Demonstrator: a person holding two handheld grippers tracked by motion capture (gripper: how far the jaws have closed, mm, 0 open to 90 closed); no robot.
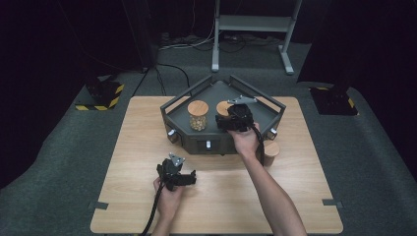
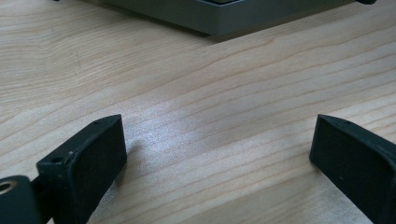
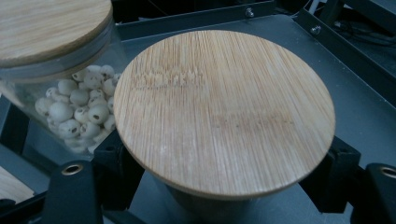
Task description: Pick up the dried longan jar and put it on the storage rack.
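Jar with a bamboo lid [image 3: 224,112] stands inside the dark grey tray [image 1: 268,105] at the far middle of the wooden table [image 1: 295,196], and the right gripper [image 1: 237,119] has its jaws around it just under the lid; in the right gripper view both black jaws press against the jar's sides, so it looks gripped, though I cannot tell whether its base sits on the tray floor or hangs just above it. Just beside it, to its left in the tray, stands a glass jar of pale round seeds [image 1: 198,116], lid on, upright. A third lidded jar [image 1: 271,150] waits on the table outside the tray, just off its front right corner.

The left gripper [image 1: 178,176] rests low over bare wood near the person's side, jaws spread wide and holding nothing.

Judging by the layout, the work is moving jars between table and tray: one is settled in the tray, a second is in the grip there, and one on the table remains.
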